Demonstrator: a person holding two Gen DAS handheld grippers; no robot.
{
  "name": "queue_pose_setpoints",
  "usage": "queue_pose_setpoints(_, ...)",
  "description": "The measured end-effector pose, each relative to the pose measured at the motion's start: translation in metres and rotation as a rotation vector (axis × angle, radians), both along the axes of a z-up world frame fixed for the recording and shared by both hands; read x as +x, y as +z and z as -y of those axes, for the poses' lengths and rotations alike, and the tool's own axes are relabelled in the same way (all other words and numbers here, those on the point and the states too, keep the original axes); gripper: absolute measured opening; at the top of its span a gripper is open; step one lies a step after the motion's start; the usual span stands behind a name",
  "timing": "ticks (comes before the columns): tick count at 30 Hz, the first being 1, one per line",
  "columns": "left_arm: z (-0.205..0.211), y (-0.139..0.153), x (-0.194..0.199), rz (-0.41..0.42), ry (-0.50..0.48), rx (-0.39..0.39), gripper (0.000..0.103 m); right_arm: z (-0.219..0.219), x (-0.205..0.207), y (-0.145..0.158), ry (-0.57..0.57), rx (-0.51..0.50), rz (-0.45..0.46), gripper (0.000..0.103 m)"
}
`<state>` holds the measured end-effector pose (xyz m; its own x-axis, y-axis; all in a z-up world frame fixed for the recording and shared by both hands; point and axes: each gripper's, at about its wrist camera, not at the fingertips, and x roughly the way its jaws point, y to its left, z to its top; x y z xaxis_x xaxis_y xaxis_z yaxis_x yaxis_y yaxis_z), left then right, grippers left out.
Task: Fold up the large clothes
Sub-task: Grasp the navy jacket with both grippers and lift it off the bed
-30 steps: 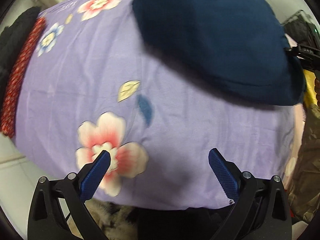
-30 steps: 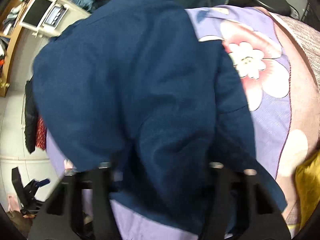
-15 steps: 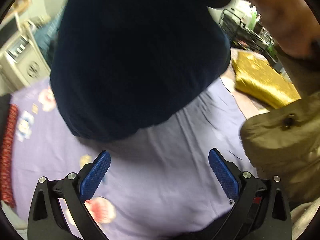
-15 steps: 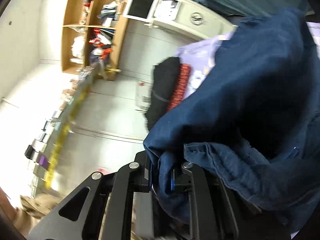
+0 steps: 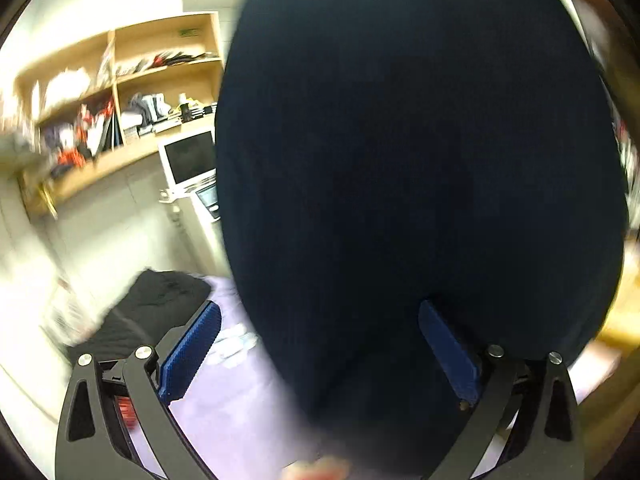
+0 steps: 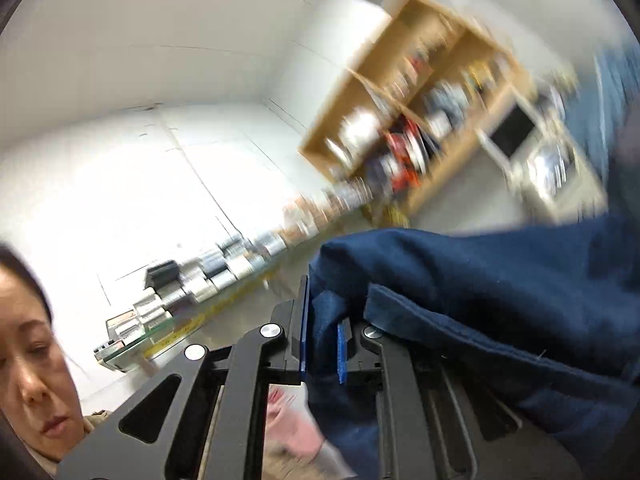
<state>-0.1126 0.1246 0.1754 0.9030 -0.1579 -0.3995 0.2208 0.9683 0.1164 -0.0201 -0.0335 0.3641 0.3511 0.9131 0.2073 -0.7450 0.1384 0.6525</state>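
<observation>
A large dark navy garment (image 5: 420, 184) hangs in the air and fills most of the left wrist view. My left gripper (image 5: 320, 344) is open, its blue pads (image 5: 192, 344) wide apart just in front of the hanging cloth's lower part. In the right wrist view my right gripper (image 6: 322, 344) is shut on a bunched edge of the navy garment (image 6: 480, 292) and holds it raised, tilted toward the wall. The purple bed sheet (image 5: 236, 400) lies below.
A black garment (image 5: 152, 300) lies at the bed's left edge. A wooden shelf (image 5: 132, 92) with clutter and a white monitor (image 5: 192, 156) stand at the far wall. The person's face (image 6: 28, 360) shows at lower left of the right wrist view.
My right gripper has lifted the navy garment higher off the bed and swung toward the wall. My left gripper has tilted up and moved closer to the hanging cloth, still open.
</observation>
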Motion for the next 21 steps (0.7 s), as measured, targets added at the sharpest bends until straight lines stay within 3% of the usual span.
queue_pose_setpoints(1, -0.005, 0.015, 0.003, -0.001, -0.021, -0.043, 0.098, 0.011, -0.015, 0.013, -0.073, 0.016, 0.027, 0.012)
queue_pose_setpoints(3, -0.007, 0.043, 0.000, 0.037, -0.043, -0.044, 0.097, 0.033, -0.042, 0.029, -0.228, 0.028, 0.056, 0.012)
queue_pose_setpoints(7, -0.008, 0.091, -0.005, 0.048, -0.164, -0.116, 0.059, 0.058, -0.100, 0.047, -0.392, 0.072, 0.116, 0.012)
queue_pose_setpoints(10, -0.007, 0.120, -0.014, 0.025, -0.299, -0.166, 0.044, 0.066, -0.145, 0.059, -0.502, 0.058, 0.242, 0.011)
queue_pose_setpoints(13, -0.013, 0.137, -0.015, -0.012, -0.377, -0.254, 0.036, 0.076, -0.162, 0.066, -0.495, 0.072, 0.273, 0.011)
queue_pose_setpoints(14, -0.018, 0.139, -0.010, -0.038, -0.401, -0.292, 0.034, 0.075, -0.167, 0.071, -0.550, 0.034, 0.292, 0.012)
queue_pose_setpoints(17, -0.025, 0.134, 0.015, -0.097, -0.417, -0.342, 0.031, 0.075, -0.142, 0.062, -0.637, -0.021, 0.241, 0.012)
queue_pose_setpoints(18, -0.021, 0.125, 0.029, -0.105, -0.391, -0.315, 0.031, 0.076, -0.124, 0.057, -0.667, -0.056, 0.185, 0.019)
queue_pose_setpoints(20, -0.007, 0.090, 0.068, -0.212, -0.327, -0.250, 0.041, 0.077, -0.086, 0.045, -0.702, -0.143, 0.067, 0.064)
queue_pose_setpoints(21, -0.007, 0.077, 0.081, -0.248, -0.296, -0.242, 0.052, 0.074, -0.055, 0.029, -0.698, -0.187, -0.015, 0.099)
